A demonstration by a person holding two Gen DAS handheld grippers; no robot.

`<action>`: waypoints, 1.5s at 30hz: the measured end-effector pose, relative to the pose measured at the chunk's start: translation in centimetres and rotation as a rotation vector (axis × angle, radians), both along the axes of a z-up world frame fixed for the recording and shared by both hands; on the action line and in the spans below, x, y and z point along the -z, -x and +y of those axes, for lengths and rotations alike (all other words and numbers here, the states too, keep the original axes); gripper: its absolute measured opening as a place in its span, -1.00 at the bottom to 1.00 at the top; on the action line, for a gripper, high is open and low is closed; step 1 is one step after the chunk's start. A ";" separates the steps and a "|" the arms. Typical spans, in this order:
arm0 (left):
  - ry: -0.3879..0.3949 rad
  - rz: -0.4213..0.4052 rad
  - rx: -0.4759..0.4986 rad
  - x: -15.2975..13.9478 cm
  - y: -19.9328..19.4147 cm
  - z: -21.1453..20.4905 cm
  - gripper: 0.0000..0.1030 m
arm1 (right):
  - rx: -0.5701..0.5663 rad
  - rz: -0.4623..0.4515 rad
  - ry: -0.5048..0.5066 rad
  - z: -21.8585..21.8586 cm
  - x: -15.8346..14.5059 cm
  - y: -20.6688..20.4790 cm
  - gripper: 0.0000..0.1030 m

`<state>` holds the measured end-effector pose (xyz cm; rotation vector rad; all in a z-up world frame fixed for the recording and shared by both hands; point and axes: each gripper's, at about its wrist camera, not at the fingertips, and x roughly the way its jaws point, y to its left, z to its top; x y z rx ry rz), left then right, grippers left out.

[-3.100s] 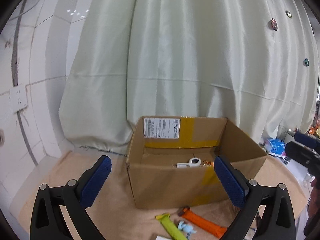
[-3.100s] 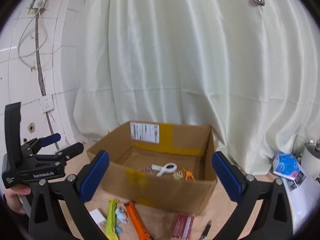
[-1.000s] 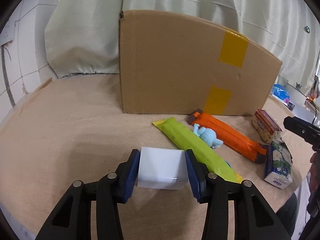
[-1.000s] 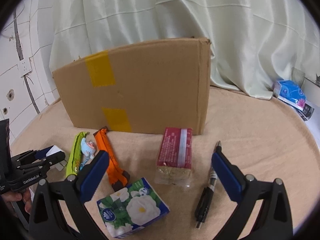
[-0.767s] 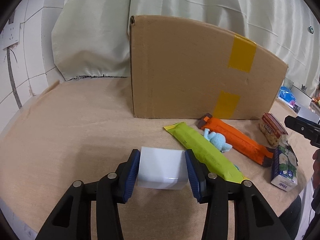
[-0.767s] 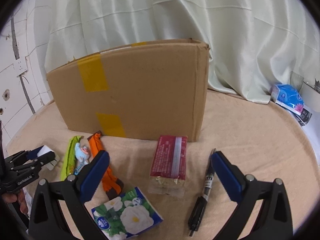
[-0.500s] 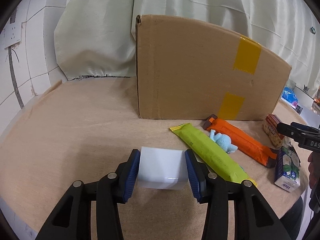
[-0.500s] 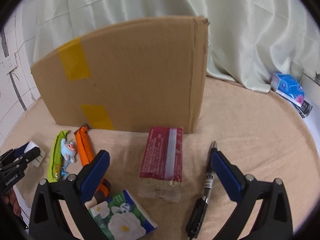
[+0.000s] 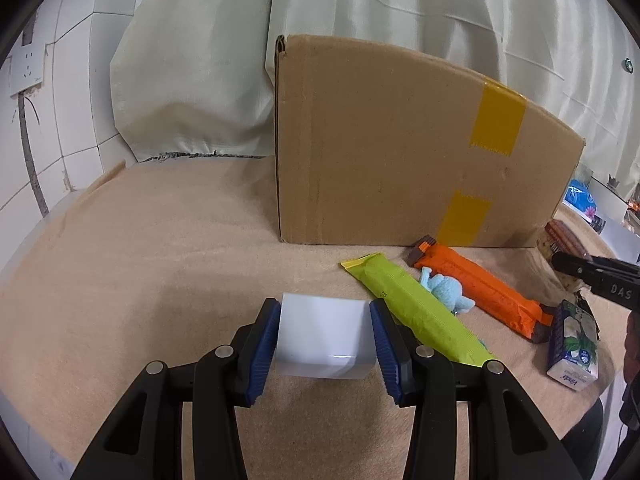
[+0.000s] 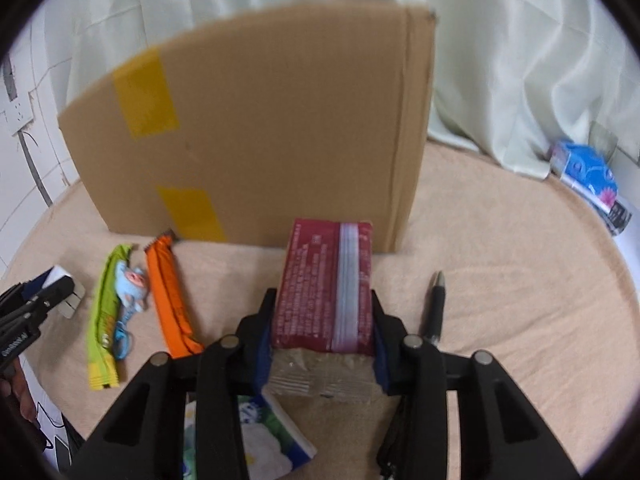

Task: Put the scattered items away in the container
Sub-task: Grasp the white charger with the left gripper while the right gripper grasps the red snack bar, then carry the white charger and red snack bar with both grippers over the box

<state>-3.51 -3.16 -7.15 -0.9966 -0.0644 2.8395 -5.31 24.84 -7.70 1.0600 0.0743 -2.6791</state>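
Both tongs clenched for carrying into the cardboard box (image 9: 400, 140) just ahead: left gripper (image 9: 324, 344) squeezing a white box (image 9: 324, 336), right gripper (image 10: 323, 344) pinching a maroon snack packet (image 10: 324, 284) above the cloth.

Left claw (image 9: 325, 338): closed down to a narrow gap, blue pads (image 9: 264, 344) pressed flat against both sides of a white block (image 9: 324, 336). Both black finger arms run in from the bottom edge, roughly level and symmetric, pointing forward low over the worktop (image 9: 140, 272). In the right wrist view, the left claw's tip sits at the far left.

Right claw (image 10: 323, 332): also closed in, pads (image 10: 264, 350) clamped on the near end of a red packet (image 10: 324, 284). Fingers symmetric, aimed forward and slightly down. In the left wrist view, the right claw's black body sits at the right edge, with part of the holding hand (image 9: 632, 344) just below it.
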 end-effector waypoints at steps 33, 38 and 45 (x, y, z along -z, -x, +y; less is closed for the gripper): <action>0.039 0.257 0.006 -16.5 0.1 1.3 -0.10 | -0.094 0.289 0.061 -0.9 -14.9 -3.3 -0.14; 0.049 0.290 0.006 -19.9 2.4 1.9 -0.10 | -0.103 0.334 0.073 -1.3 -18.0 -1.8 -0.14; 0.063 0.314 0.028 -22.7 6.3 3.6 -0.10 | -0.108 0.351 0.081 -2.2 -20.1 1.7 -0.14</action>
